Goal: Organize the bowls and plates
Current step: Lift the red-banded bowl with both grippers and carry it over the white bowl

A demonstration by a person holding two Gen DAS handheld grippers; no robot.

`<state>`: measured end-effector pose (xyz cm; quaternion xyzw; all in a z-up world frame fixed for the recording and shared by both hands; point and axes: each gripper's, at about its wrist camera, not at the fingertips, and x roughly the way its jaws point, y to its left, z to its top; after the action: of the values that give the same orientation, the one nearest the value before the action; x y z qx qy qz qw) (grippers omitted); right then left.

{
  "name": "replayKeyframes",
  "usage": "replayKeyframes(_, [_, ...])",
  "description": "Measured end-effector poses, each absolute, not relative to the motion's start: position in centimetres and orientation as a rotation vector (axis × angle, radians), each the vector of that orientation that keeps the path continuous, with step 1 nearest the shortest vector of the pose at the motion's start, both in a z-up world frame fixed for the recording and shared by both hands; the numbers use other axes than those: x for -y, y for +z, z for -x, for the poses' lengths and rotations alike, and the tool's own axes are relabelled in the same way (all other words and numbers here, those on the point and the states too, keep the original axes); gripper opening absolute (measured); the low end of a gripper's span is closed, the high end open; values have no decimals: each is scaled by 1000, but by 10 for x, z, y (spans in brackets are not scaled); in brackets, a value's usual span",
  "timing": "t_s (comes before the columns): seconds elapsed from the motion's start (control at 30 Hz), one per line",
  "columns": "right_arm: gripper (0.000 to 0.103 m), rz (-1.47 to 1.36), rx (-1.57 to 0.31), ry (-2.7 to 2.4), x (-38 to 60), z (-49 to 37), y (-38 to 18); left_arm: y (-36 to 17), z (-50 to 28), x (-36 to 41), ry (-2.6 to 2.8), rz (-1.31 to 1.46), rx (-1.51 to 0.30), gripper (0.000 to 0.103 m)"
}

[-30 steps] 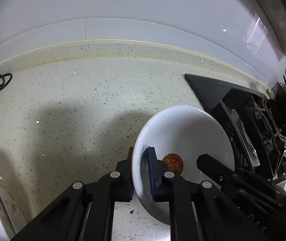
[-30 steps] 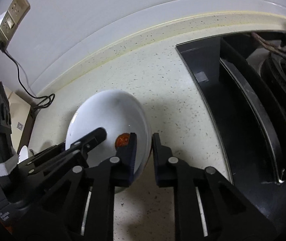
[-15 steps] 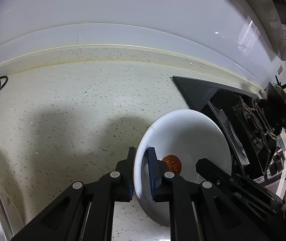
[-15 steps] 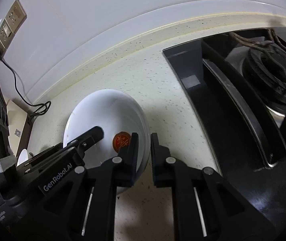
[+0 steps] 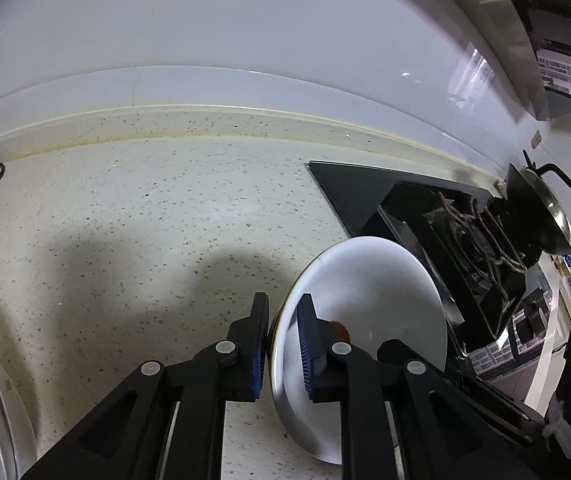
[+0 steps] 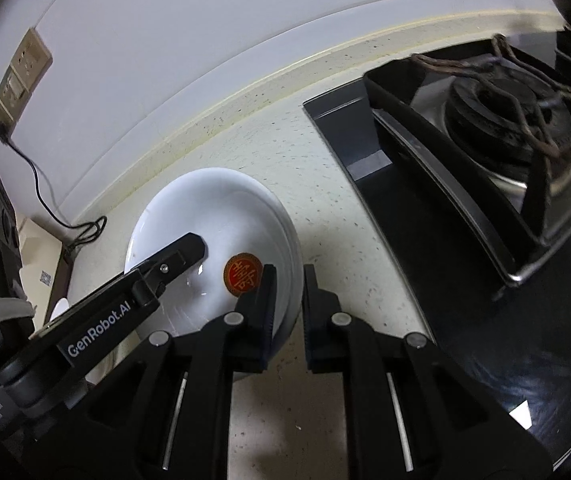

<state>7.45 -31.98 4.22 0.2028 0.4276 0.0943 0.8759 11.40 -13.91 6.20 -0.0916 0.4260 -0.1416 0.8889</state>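
Tools: left gripper (image 5: 281, 344) and right gripper (image 6: 288, 300) each clenched on opposite rim edges of the round white ceramic bowl with red seal (image 6: 221, 248) | Place: bowl above speckled countertop (image 5: 145, 216), beside black gas stove (image 6: 485, 152) | Step: carrying | Next: level 2-handed set-down.

Home kitchen, speckled countertop (image 5: 165, 216), gas stove (image 6: 513, 120) (wok (image 5: 541, 208) beyond)
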Motion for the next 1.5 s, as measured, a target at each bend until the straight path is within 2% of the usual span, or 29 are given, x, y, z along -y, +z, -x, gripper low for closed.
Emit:
replayKeyframes(0.43, [15, -497, -882, 188, 341, -51, 41, 58, -88, 153, -315, 144, -851, 15])
replayKeyframes(1.5, [16, -387, -804, 458, 252, 10, 98, 112, 6, 50, -95, 295, -682, 15])
